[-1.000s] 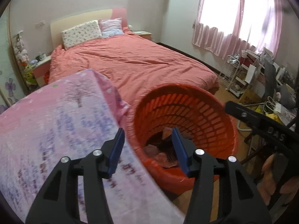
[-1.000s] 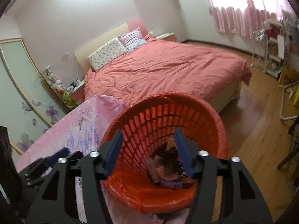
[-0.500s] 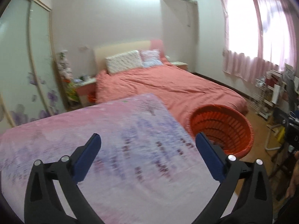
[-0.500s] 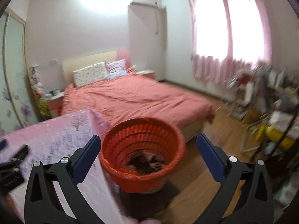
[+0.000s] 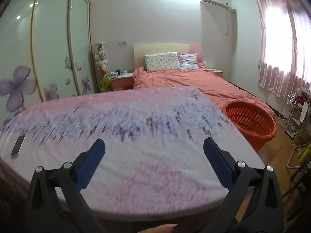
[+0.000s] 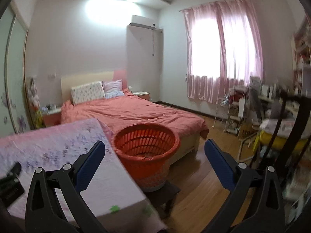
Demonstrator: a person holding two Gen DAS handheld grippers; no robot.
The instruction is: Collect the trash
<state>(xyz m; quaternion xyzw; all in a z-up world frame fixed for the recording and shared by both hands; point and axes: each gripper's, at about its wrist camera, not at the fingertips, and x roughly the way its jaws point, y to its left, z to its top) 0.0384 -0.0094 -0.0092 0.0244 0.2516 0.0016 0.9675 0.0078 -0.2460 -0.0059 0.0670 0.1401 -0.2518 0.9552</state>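
Observation:
An orange slatted basket (image 6: 145, 145) stands on a small dark stool beside the table, at centre in the right wrist view; a little trash shows at its bottom. In the left wrist view the basket (image 5: 250, 120) is at the right, past the table edge. My left gripper (image 5: 153, 159) is open wide and empty above the table with the pink and purple cloth (image 5: 126, 136). My right gripper (image 6: 154, 161) is open wide and empty, well back from the basket, over the table's right edge.
A dark phone (image 5: 18, 145) lies at the table's left edge. A bed with a coral cover (image 6: 136, 114) stands behind the basket. Cluttered racks and a chair (image 6: 272, 116) fill the right side. Wooden floor (image 6: 204, 194) lies right of the stool. Dark objects (image 6: 9, 186) sit at the left.
Both grippers have opened wide and pulled back and up from the basket. The left one has swung left over the table; the basket now looks smaller and farther away.

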